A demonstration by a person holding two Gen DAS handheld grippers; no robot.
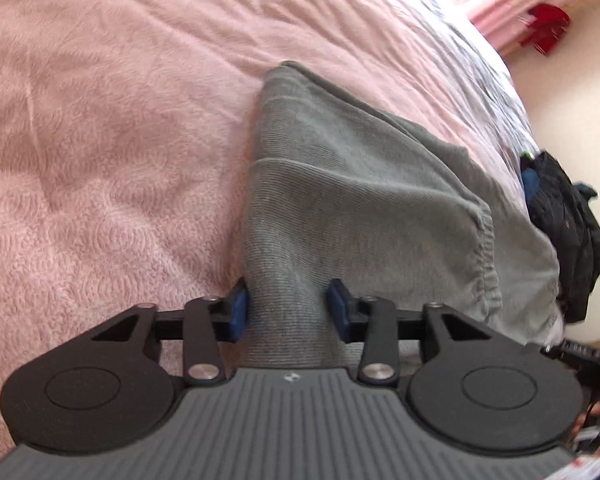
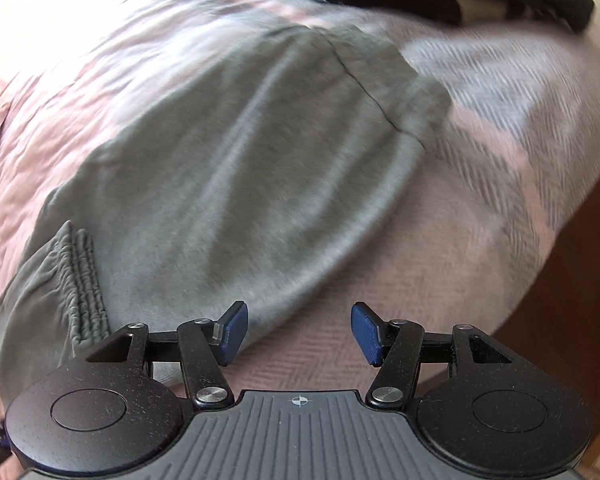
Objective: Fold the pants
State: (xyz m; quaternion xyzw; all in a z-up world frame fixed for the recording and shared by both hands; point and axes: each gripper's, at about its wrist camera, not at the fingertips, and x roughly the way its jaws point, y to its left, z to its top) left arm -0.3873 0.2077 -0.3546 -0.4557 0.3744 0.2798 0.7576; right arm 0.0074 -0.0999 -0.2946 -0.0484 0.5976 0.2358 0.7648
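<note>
The left gripper (image 1: 287, 310) has its jaws narrowed around a bunched ridge of the grey pants (image 1: 340, 184). The cloth runs between the blue pads (image 1: 238, 312), which appear to press its sides, so it reads as a pinch on a gathered fold, probably taken to lift or drag that part over the rest. From the jaws the pants stretch toward 12 o'clock, with the ribbed waistband (image 1: 486, 248) at 3 o'clock of the grip.

The right gripper (image 2: 299, 332) hangs with its jaws wide and nothing between them. It sits just over the near edge of the pants in its own view, the left pad above grey cloth and the right one above bare cover. That looks like a pose for taking the edge, not yet a hold. The waistband shows there at 9 o'clock.

The pants lie on a bed (image 1: 100, 140) under a pink textured cover, with a paler patterned sheet toward the far side. A heap of dark clothes (image 1: 564, 232) sits at the bed's edge, at 3 o'clock in the left view. Bright light washes out the far end, and something red (image 1: 546, 28) hangs at 1 o'clock.
</note>
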